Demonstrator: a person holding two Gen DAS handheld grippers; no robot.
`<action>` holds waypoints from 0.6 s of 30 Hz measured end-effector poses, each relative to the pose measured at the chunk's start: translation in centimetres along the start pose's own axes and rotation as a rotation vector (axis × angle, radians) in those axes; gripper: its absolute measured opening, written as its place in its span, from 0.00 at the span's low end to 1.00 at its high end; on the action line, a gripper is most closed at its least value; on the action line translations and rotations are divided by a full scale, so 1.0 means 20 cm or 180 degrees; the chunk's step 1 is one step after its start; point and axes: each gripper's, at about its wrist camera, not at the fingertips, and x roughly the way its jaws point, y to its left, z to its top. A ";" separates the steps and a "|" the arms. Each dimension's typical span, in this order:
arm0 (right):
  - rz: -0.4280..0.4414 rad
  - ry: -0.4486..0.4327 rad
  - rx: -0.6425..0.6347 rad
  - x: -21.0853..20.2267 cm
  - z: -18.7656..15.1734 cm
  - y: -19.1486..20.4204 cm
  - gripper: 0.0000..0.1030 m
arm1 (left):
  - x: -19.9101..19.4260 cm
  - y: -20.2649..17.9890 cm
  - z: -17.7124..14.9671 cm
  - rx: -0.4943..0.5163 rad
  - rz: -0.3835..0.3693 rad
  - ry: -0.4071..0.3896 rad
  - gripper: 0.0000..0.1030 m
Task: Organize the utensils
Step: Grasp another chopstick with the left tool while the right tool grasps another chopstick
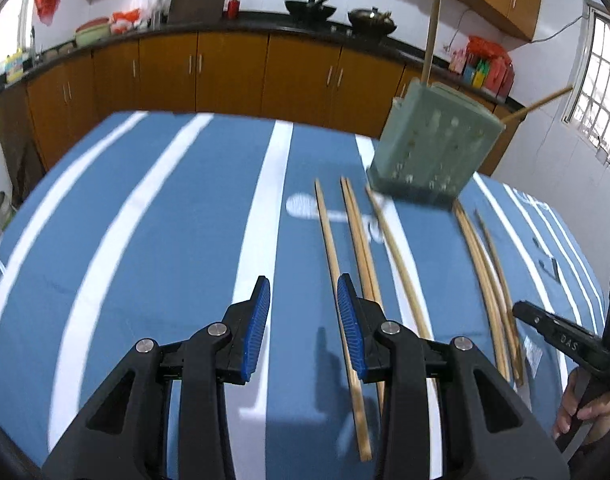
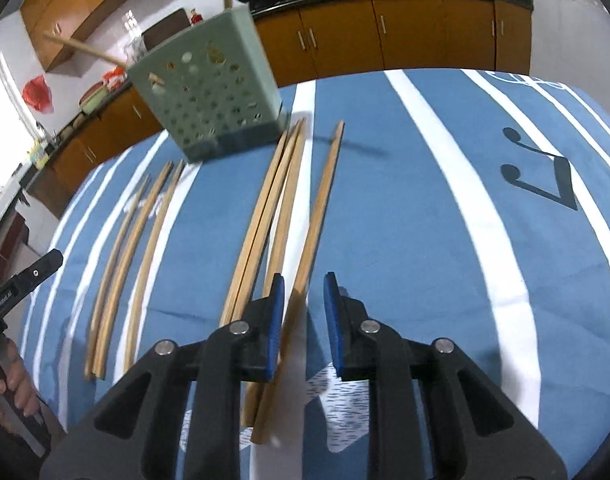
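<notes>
While both grippers hover low over the blue striped tablecloth [image 1: 153, 216], neither holds anything: the left gripper [image 1: 303, 308] stands part open above bare cloth just beside the leftmost chopstick [image 1: 337, 268], and the right gripper [image 2: 303, 308] has its jaws narrowly apart astride the rightmost chopstick [image 2: 319, 216], pads not pressing it as far as can be seen. Loose chopsticks lie side by side across the middle of the cloth, and the green perforated holder [image 2: 209, 96] stands toward its far edge with two chopsticks [image 1: 432, 24] already inside. Because neighbouring sticks lie almost touching, a closing jaw could nip two or roll one aside. The upright sticks may also block later insertions.
</notes>
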 end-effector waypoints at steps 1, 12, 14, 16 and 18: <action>-0.0035 -0.0026 -0.0034 0.00 0.00 0.00 0.19 | 0.01 0.00 -0.02 -0.0006 -0.0013 0.0038 0.35; -0.0466 -0.0109 0.0203 -0.02 0.04 -0.17 0.08 | 0.05 -0.08 -0.09 0.0151 -0.0157 0.0207 0.27; -0.0473 -0.0115 0.0173 -0.02 0.04 -0.17 0.08 | 0.07 -0.10 -0.10 0.0201 -0.0163 0.0252 0.24; -0.0478 -0.0122 0.0151 -0.03 0.03 -0.16 0.08 | 0.08 -0.12 -0.11 0.0270 -0.0143 0.0294 0.21; -0.0477 -0.0123 0.0133 -0.02 0.04 -0.16 0.08 | 0.09 -0.14 -0.13 0.0333 -0.0113 0.0333 0.18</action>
